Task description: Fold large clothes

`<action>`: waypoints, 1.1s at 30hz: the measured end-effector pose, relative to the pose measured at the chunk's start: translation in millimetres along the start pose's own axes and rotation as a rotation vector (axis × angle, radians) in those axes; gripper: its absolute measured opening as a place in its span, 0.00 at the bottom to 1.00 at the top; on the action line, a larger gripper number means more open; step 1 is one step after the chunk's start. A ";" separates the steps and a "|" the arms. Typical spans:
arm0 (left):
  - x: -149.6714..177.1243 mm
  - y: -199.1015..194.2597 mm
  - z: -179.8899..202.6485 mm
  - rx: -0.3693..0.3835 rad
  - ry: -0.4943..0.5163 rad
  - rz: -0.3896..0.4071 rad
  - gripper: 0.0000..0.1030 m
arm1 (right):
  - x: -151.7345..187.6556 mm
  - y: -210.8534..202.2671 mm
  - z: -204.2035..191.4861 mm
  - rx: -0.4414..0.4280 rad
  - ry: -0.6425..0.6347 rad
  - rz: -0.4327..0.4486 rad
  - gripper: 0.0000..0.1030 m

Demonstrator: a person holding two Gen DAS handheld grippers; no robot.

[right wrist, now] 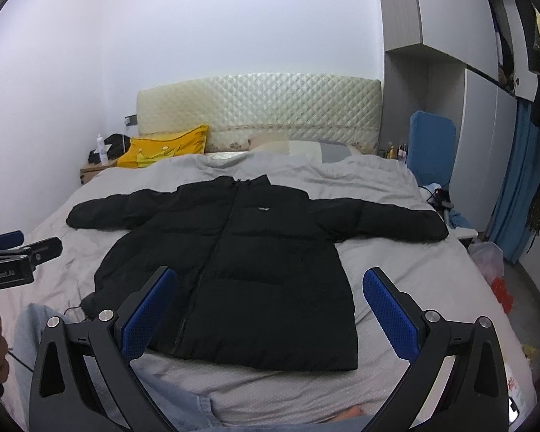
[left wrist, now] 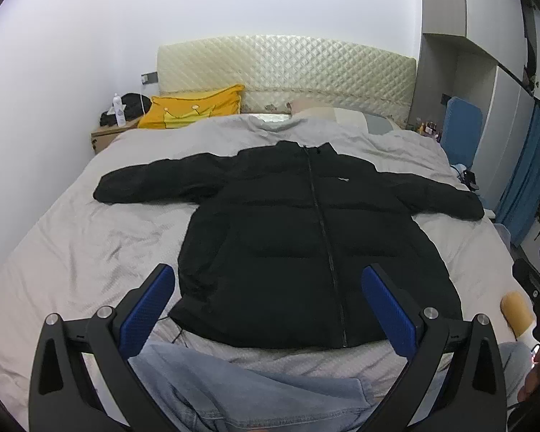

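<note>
Black puffer jacket [left wrist: 288,237] spread flat, front up, sleeves out, on the grey bed [left wrist: 90,237]; left claw [left wrist: 270,309] and right claw [right wrist: 270,309] both agape, empty, hem partly hidden behind blue fingers [left wrist: 151,309].

Left gripper body [right wrist: 3,270]: white lettering reads "GenRobot.AI", seen from the right wrist view at the left edge of the frame.
Black jacket [right wrist: 234,270] chest: a small white logo patch [right wrist: 263,209] sits right of the zipper; its marks are too small to read.
Same patch, left wrist view [left wrist: 342,179]: also illegible.
Yellow pillow [right wrist: 162,147]: a printed crown-like figure, no letters that can be made out.
Bottle on nightstand [left wrist: 118,109]: a label is there, its text too small to tell.
Red marks at the bed's near right corner [right wrist: 511,383]: blurred, unreadable.
</note>
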State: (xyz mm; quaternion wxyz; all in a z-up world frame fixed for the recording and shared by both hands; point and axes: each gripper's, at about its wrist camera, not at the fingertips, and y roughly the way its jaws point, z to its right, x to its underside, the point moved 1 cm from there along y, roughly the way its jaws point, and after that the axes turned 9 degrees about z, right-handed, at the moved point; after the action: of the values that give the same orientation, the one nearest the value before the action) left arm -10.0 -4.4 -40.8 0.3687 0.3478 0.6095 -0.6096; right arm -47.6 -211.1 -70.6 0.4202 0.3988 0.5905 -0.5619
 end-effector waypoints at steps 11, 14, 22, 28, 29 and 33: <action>-1.1 0.4 -5.6 -0.005 -0.005 0.006 1.00 | -5.4 0.4 1.2 0.007 0.015 -0.004 1.00; -2.7 2.3 -5.3 -0.002 -0.006 0.001 1.00 | -4.5 3.7 0.3 0.005 0.018 -0.014 1.00; -5.2 17.7 -5.5 0.007 -0.009 -0.021 1.00 | 0.4 15.4 4.3 -0.005 0.027 -0.030 1.00; -10.5 28.4 -3.4 0.009 0.003 -0.008 1.00 | 5.3 21.9 4.3 0.002 0.033 -0.040 1.00; -11.8 30.0 -3.3 0.008 0.007 0.000 1.00 | 5.3 23.2 4.5 -0.009 0.036 -0.039 1.00; -28.2 48.3 5.7 0.054 0.025 0.017 1.00 | 2.2 33.1 8.8 -0.012 0.043 -0.044 1.00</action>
State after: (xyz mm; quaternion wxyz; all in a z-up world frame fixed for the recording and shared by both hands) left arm 46.1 -8.6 -39.6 0.3568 0.3704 0.5942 -0.6184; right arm -16.7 -218.2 -83.7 0.3972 0.3950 0.6114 -0.5589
